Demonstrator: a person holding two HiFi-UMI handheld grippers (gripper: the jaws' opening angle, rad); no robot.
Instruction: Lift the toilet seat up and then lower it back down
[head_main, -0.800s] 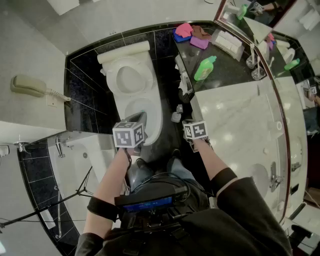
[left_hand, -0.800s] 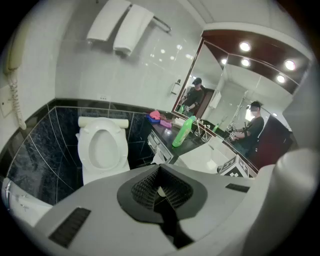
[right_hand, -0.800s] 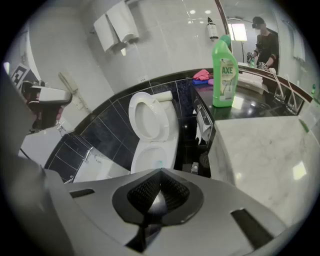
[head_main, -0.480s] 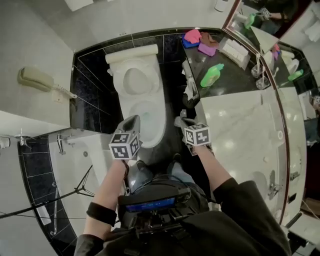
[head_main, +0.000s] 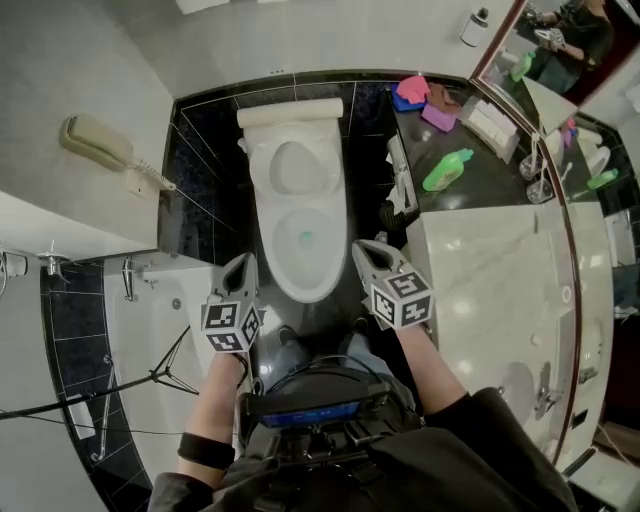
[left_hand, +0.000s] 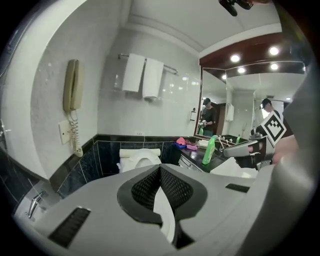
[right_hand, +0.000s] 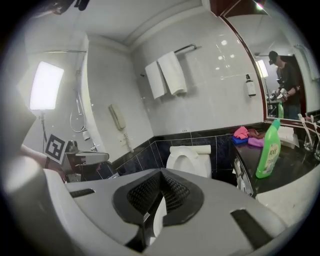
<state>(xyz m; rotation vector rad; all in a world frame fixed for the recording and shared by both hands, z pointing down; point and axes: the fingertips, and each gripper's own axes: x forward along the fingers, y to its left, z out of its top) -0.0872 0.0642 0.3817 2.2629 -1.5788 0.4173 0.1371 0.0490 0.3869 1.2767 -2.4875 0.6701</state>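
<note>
Black tiles (head_main: 215, 150) surround the white toilet (head_main: 300, 215); left gripper (head_main: 240, 264) and right gripper (head_main: 368, 252) hover closed, empty.

You have a white toilet (head_main: 300, 215) against black tiles (head_main: 205, 190), a green bottle (head_main: 447, 170), pink and purple cloths (head_main: 420, 98), a beige phone (head_main: 95, 143), a white marbled desk (head_main: 490, 260). Black-and-white square markers sit on your grey left gripper (head_main: 241, 266) and right gripper (head_main: 368, 252).

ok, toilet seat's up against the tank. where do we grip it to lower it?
Grip the top rim of the toilet seat, coming from the front, over the bowl. It stands upright against the tank, so that free edge faces the front and probably gives most leverage.
</note>
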